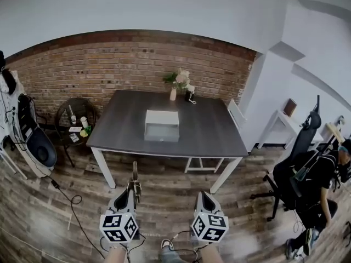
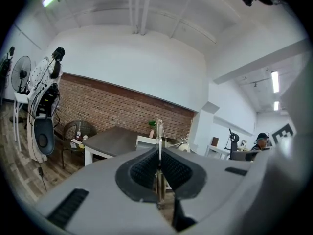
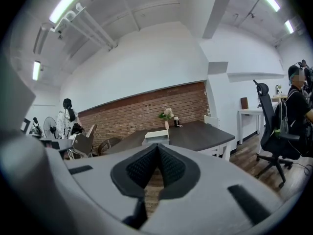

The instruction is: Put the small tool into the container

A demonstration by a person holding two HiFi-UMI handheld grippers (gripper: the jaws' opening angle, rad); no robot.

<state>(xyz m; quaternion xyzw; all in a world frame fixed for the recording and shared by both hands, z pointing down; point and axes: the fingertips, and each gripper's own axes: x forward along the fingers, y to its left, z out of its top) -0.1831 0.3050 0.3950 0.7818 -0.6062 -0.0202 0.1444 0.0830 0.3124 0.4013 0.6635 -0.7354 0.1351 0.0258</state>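
Note:
A white box-shaped container [image 1: 162, 125] stands in the middle of a dark grey table [image 1: 208, 130] some way ahead of me. My left gripper [image 1: 132, 189] is low over the wooden floor in front of the table and is shut on a thin metal tool [image 1: 134, 173] that sticks out past its tips. In the left gripper view the tool [image 2: 158, 140] runs between the shut pads of the left gripper [image 2: 158, 156], with the container [image 2: 145, 141] behind. My right gripper [image 1: 204, 197] is beside it, and in its own view the right gripper [image 3: 157, 150] is shut on nothing, with the container [image 3: 156, 136] far ahead.
A vase of flowers [image 1: 176, 85] stands at the table's far edge by the brick wall. A round side table [image 1: 77, 122] with small items is at the left. A person on an office chair [image 1: 307, 171] sits at the right. A cable [image 1: 71, 201] lies on the floor.

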